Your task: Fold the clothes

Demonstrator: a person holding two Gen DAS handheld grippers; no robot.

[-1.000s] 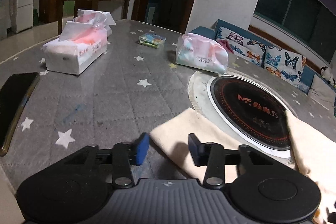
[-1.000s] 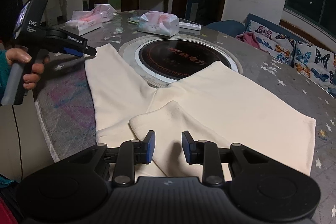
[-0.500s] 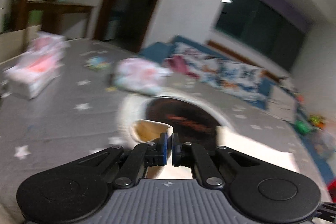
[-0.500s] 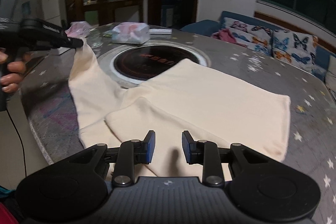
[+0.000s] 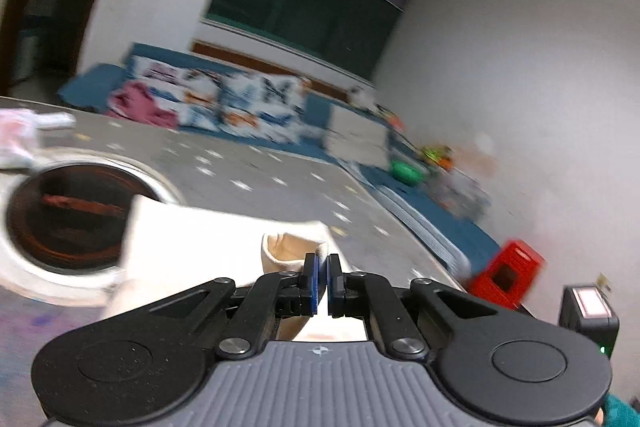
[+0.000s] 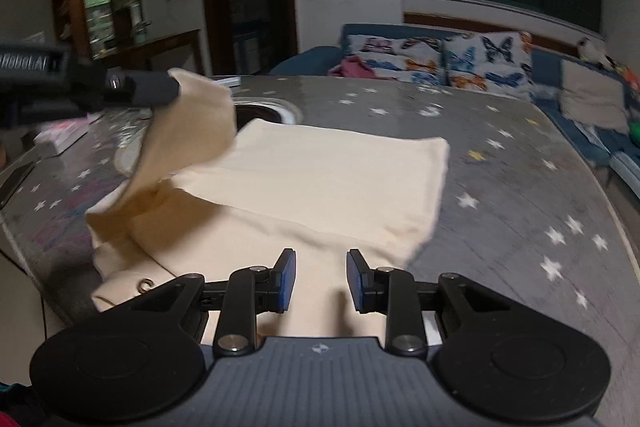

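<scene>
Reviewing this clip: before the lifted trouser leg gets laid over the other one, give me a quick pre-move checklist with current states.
1. Left gripper shut on the leg's hem: ok.
2. Lifted leg clear of the table: ok.
3. Other leg lying flat as the landing spot: ok.
4. Right gripper open, holding nothing, above the waist end: ok.
5. Waist end pinned against sliding: not ok.
6. Both hem layers pinched: cannot tell.

The bench is round, with a grey quilted cover printed with white stars. A dark round hotplate is set in its middle. Cream trousers lie spread on it, and a tissue pack lies at its far left.
</scene>
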